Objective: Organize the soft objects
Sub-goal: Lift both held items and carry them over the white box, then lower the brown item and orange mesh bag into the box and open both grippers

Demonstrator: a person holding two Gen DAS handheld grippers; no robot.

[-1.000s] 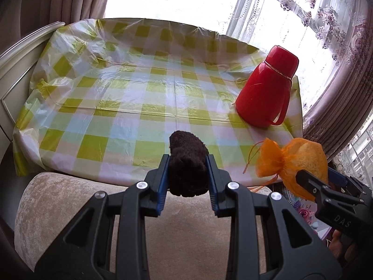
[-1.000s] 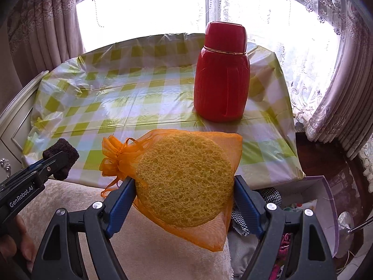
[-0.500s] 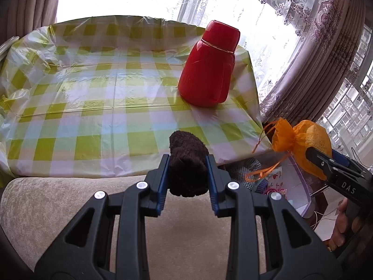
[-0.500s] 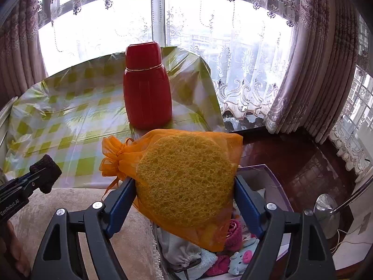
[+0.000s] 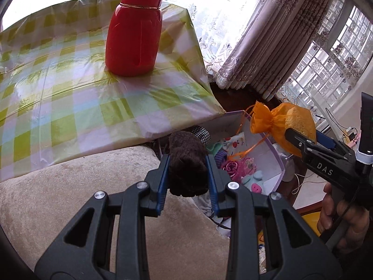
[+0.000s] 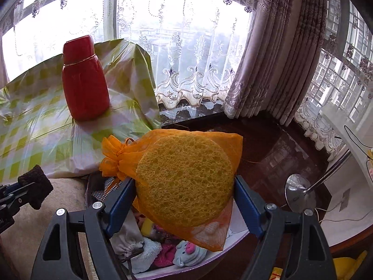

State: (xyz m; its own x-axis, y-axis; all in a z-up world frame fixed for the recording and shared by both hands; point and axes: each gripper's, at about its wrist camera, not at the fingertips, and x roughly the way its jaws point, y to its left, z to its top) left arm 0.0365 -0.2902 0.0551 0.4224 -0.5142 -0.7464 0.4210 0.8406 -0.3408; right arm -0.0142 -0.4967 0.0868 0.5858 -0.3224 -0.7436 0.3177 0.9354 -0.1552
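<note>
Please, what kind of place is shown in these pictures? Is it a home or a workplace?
Most likely a home, probably a living room: lace curtains hang over a big window, a checked plastic tablecloth bears a red flask, and a box of small soft items stands beside a beige cushioned seat.

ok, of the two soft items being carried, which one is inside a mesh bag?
The yellow sponge, held by the right gripper: it sits in an orange mesh drawstring bag. The dark brown knitted piece in the left gripper is bare.
</note>
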